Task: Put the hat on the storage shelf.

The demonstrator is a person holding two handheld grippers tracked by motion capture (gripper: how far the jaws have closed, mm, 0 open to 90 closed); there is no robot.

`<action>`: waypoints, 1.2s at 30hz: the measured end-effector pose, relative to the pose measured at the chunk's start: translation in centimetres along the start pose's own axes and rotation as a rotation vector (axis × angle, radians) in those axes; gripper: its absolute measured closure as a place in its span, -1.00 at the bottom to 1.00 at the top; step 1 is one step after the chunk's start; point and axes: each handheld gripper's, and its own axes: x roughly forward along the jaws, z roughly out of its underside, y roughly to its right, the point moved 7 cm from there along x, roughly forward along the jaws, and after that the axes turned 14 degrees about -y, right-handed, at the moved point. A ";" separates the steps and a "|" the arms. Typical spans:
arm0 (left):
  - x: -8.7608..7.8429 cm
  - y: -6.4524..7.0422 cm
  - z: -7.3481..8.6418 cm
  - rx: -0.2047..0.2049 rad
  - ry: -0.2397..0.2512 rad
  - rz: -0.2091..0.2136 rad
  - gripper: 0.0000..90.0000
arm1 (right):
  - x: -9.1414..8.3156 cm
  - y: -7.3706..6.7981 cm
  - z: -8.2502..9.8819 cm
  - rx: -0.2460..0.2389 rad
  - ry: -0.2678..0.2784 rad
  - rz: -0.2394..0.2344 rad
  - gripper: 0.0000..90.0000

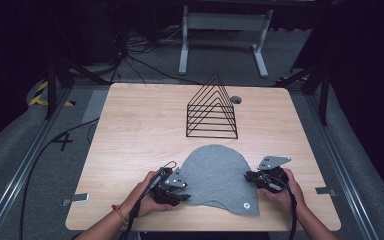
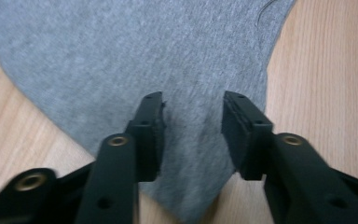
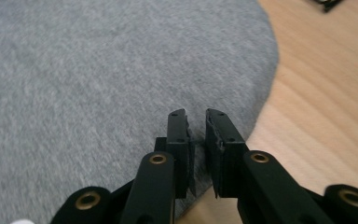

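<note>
Your left tongs (image 1: 176,187) stand parted over the near-left corner of the grey beanie (image 1: 219,175), nothing pinched yet. Lower them until one pad slides under the hem before you close, or the soft knit will likely slip free. The beanie lies flat near the front of the pale wood-grain worktop (image 1: 130,130), a dome of fine heathered jersey with a small round tag. Behind it stands a black wire rack (image 1: 211,107). Your right tongs (image 1: 254,176), only a slit apart, hold nothing at the right edge.

We list one wooden table (image 1: 130,150), bearing a grey beanie (image 1: 215,172) and a black wire rack (image 1: 212,111).
</note>
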 end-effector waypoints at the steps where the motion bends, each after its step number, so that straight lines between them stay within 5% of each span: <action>1: -0.3 -0.3 -0.3 -0.004 0.025 -0.006 0.27 | 0.0 0.0 0.0 0.000 0.000 0.000 0.77; 5: -1.7 -2.8 -1.5 -0.097 0.115 -0.034 0.05 | -0.6 1.4 -0.7 0.036 0.022 0.014 0.61; 6: -1.8 -4.4 -1.9 -0.148 0.131 -0.052 0.00 | -0.7 1.7 -1.0 0.044 0.022 0.012 0.56; 9: -1.5 -6.1 -2.2 -0.188 0.120 -0.070 -0.08 | -0.4 2.2 -1.4 0.051 0.004 0.011 0.41; 14: 0.0 -9.9 -3.2 -0.193 0.044 -0.132 -0.19 | 0.8 3.4 -2.7 0.108 -0.016 0.016 0.09; 16: 0.9 -10.9 -3.6 -0.211 0.034 -0.099 -0.22 | 1.5 3.7 -3.1 0.122 -0.032 0.005 -0.04; 19: 1.4 -11.2 -4.0 -0.231 0.040 -0.071 -0.31 | 1.9 3.7 -3.3 0.133 -0.047 -0.009 -0.15; 22: 1.9 -10.4 -4.5 -0.209 0.039 -0.030 -0.35 | 2.3 3.5 -3.4 0.139 -0.069 -0.008 -0.26; 25: 2.6 -10.3 -4.3 -0.213 -0.029 -0.095 -0.39 | 2.5 3.3 -3.4 0.133 -0.072 0.006 -0.32; 27: 2.5 -10.1 -4.4 -0.238 -0.031 -0.091 -0.35 | 2.4 2.9 -3.5 0.123 -0.076 0.003 -0.14; 36: 2.3 -8.9 -4.4 -0.221 -0.005 -0.070 0.25 | 2.1 2.0 -3.6 0.116 -0.066 -0.016 0.38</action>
